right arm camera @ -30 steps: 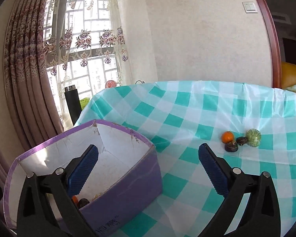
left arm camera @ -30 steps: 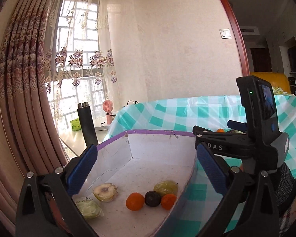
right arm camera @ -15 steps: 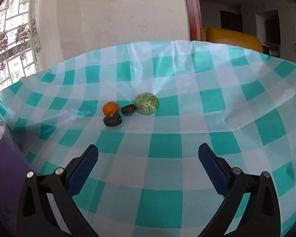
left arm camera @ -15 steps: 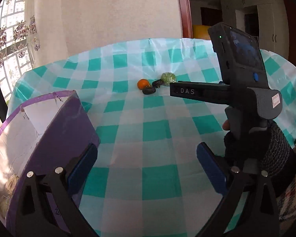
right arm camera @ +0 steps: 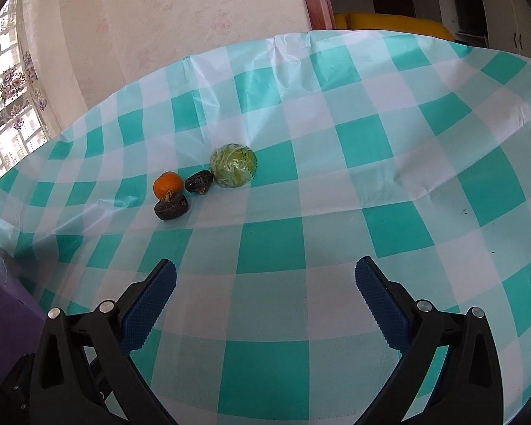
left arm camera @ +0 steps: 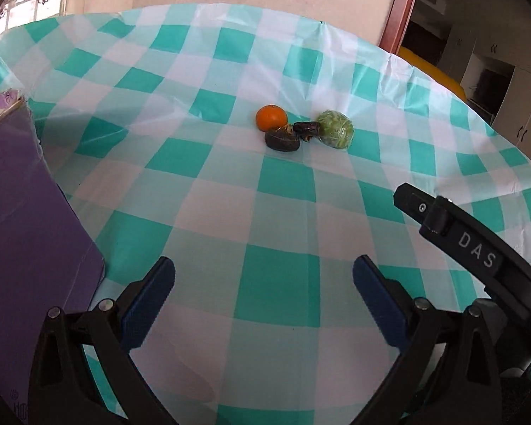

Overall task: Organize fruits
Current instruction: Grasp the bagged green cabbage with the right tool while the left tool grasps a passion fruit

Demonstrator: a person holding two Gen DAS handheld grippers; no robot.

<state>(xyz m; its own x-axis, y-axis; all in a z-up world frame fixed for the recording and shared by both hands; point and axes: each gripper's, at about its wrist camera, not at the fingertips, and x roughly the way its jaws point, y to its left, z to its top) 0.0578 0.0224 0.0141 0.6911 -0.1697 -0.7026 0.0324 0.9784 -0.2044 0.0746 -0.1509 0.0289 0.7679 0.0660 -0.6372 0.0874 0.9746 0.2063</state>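
Four fruits are sitting in a tight cluster on the checked tablecloth point(left arm camera: 272, 294), out toward the far middle of the table. The orange point(left arm camera: 271, 117) is lying at the left of the group, and the larger dark fruit point(left arm camera: 282, 139) is resting against its near side. The smaller dark fruit point(left arm camera: 306, 128) is sitting between them and the green wrapped fruit point(left arm camera: 335, 129) at the right, which it seems to be touching. Bunched like this, they are probably waiting to be lifted one by one into the purple box point(left arm camera: 28, 233), which is standing at the near left edge and looks like the place for sorting.

The left gripper point(left arm camera: 263, 283) is hovering over bare cloth with its jaws spread wide and nothing between them, and its blue pads point(left arm camera: 148, 295) are framing an empty square. The cluster is lying well ahead of it and slightly to the right. The right gripper point(right arm camera: 265, 285) is likewise gaping and carrying nothing; from its view the fruits are sitting ahead and off to the left, the green one nearest its centre line. Its body is showing at the right of the left view.

Both tools are being held wide, probably so that either can close around a round fruit on arrival. The touching fruits may roll when one is taken
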